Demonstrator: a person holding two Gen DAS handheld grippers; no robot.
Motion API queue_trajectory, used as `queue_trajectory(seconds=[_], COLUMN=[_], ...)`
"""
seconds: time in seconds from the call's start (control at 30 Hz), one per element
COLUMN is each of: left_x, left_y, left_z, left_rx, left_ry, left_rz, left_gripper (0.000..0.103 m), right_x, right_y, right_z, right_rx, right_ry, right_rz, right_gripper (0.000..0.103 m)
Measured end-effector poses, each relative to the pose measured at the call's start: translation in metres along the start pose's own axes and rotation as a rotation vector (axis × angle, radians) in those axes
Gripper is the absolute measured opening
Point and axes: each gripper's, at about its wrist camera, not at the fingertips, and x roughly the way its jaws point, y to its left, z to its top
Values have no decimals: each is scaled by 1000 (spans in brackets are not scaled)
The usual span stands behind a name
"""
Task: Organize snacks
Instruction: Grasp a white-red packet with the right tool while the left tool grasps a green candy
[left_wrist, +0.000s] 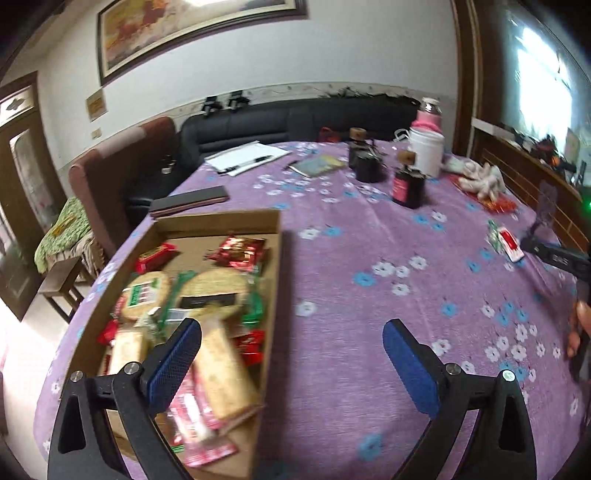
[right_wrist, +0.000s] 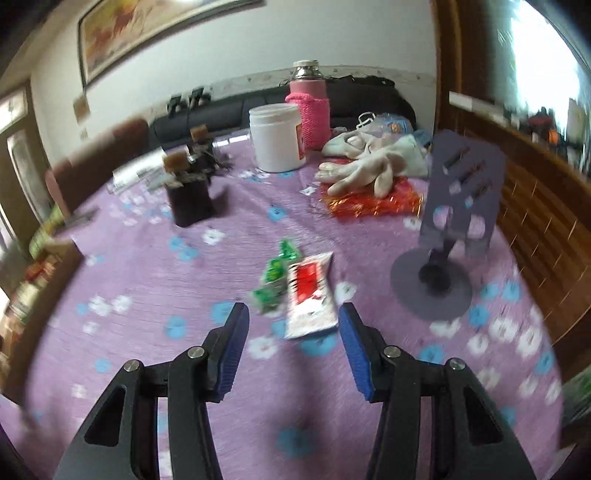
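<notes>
The right gripper (right_wrist: 293, 325) hangs with fingers apart over a glossy red-and-white snack packet (right_wrist: 309, 295) and crinkly green wrappers (right_wrist: 275, 275) mid-tabletop (right_wrist: 147, 266). The left gripper (left_wrist: 291, 343), fingers apart, hovers by the shallow cardboard box (left_wrist: 275, 258) of snacks at the tabletop's left edge.

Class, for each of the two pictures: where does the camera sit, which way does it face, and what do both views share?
Left wrist: behind the open left gripper, facing the cardboard box of snacks; a hand shows at right.
Right wrist: behind the open right gripper, facing the red-and-white packet and green packet.
Shared: purple tablecloth, white tub, both packets.
</notes>
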Motion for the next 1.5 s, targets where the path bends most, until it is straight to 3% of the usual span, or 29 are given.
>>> queue_trajectory(seconds=[0.13,0.37,0.57,0.63,0.77,0.87,1.0,1.1,1.3,1.37,1.43,1.47,1.5], left_x=[6,26,51,62,81,99,122,136,151,160,166,166,166], left_y=[-11,-31,-72,-95,-137,-173,-223,-251,-286,-294,-295,-294,-294], left_z=[3,13,42,56,77,90,97,97,100,99,97,98,99], left_rx=[10,-14,-19,5,35,30,81,117,186,218,227,223,226], left_ry=[11,57,99,108,114,141,148,171,197,217,214,212,209], left_rz=[-4,-52,-158,-189,-231,-313,-312,-315,-315,-298,-299,-298,-299], left_gripper=[100,100,100,100,100,100,100,100,100,98,87,80,65], right_x=[15,43,53,47,17,-11,-43,-52,-38,-34,-29,-26,-22], right_y=[8,3,-15,-23,-37,-47,-58,-58,-58,-59,-59,-58,-57], right_z=[6,12,20,20,10,0,-21,-32,-31,-28,-25,-23,-22], right_rx=[-100,-117,-37,16,110,169,262,266,201,171,139,121,103], right_ry=[37,100,123,104,46,3,-43,-44,16,30,40,51,65], right_rz=[-19,-7,39,69,117,138,189,178,127,115,96,101,107], right_gripper=[33,32,30,23,19,13,11,10,15,24,39,39,39])
